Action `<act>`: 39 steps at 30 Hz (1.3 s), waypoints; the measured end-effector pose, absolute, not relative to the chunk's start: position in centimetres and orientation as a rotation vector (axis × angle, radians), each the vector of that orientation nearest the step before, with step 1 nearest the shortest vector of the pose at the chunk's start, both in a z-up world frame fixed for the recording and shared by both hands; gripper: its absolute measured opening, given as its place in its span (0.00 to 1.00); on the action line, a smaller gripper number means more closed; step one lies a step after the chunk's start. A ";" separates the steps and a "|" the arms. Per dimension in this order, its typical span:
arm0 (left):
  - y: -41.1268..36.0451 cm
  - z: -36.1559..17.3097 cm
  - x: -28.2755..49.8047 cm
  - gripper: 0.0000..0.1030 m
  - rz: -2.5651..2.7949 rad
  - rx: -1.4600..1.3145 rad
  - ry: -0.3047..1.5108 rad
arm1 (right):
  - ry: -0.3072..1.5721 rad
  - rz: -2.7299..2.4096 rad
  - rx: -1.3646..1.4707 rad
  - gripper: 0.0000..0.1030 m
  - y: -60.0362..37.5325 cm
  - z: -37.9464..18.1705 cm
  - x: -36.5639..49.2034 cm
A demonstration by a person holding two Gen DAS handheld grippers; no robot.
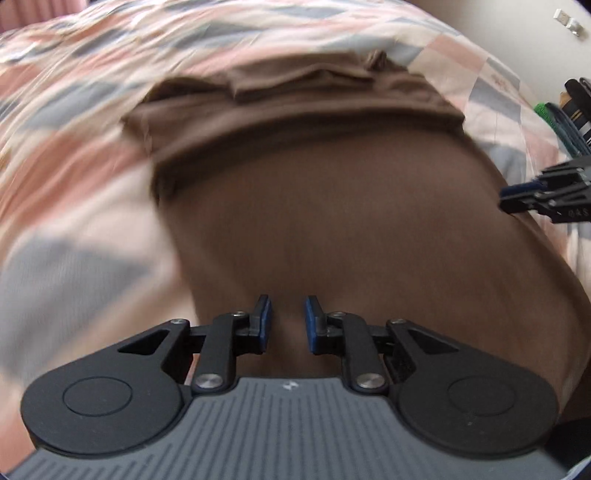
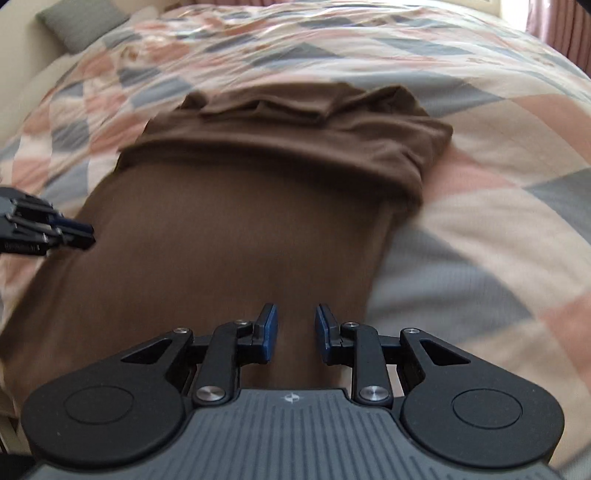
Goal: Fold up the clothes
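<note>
Bare quilt [image 2: 480, 155] flanks the brown garment [image 2: 229, 236]; folded layers bunch far end.

Garment [image 2: 229, 236] on bedspread [image 2: 480, 155]; pillow [image 2: 79, 22] behind.

Both views are smeared by motion blur — the quilt [image 1: 74, 155] pattern is streaked and the weave of the brown garment [image 1: 332, 221] cannot be made out. The garment's near edge is hidden behind the left gripper [image 1: 287, 321] body, and behind the right gripper [image 2: 295, 332] in its own view. Whether cloth is pinched between either pair of jaws cannot be told. At the left view's right edge, dark and green items [image 1: 569, 107] are cut off and unidentifiable.
</note>
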State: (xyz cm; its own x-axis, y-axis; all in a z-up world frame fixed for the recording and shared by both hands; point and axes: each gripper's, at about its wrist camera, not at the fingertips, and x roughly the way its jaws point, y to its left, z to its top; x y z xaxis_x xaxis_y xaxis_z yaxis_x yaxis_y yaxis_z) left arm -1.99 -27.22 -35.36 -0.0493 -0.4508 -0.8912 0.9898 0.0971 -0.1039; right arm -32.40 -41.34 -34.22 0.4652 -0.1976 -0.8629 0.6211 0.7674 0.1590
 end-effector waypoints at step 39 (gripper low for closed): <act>-14.9 -31.0 -6.0 0.18 -1.491 1.214 0.481 | 1.127 -0.550 0.057 0.46 -30.5 -27.9 -37.9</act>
State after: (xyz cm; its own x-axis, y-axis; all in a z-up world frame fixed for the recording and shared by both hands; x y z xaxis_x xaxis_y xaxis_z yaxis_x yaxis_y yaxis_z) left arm -6.02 -14.87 -31.02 0.1258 -0.4815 -0.8674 0.8977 -0.3170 0.3062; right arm -37.88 -30.52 -27.92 0.3119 -0.3879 -0.8673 0.4444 0.8664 -0.2277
